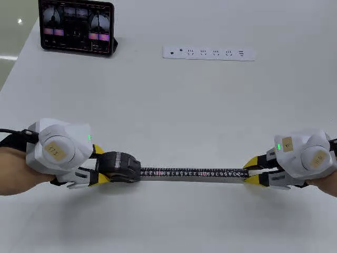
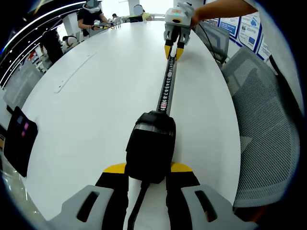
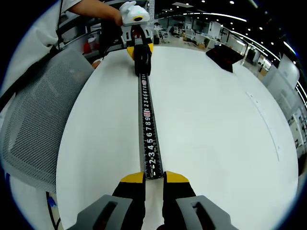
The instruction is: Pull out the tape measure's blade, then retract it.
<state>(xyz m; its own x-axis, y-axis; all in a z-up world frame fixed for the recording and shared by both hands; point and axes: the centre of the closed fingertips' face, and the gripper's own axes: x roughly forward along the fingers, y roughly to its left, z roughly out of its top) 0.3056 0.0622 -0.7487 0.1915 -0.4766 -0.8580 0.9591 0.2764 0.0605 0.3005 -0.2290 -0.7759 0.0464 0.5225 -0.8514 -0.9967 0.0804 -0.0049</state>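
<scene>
A black tape measure case (image 1: 119, 167) rests on the white table, with my left gripper (image 1: 100, 166) shut on it; the case (image 2: 151, 146) sits between the yellow-tipped jaws in the left gripper view. Its dark blade (image 1: 194, 173) with white numerals runs rightward, pulled out a good length, just above the table. My right gripper (image 1: 251, 171) is shut on the blade's end. In the right gripper view the blade (image 3: 149, 139) stretches from my right gripper (image 3: 153, 178) to the far case (image 3: 142, 58), with the left gripper (image 3: 139, 48) behind it. The right gripper (image 2: 173, 51) appears far off in the left gripper view.
A black tablet (image 1: 77, 26) on a stand shows a screen at the back left. A white power strip (image 1: 208, 52) lies at the back centre. A grey mesh chair (image 2: 259, 134) stands beside the table edge. People sit at the far end of the table (image 2: 96, 96).
</scene>
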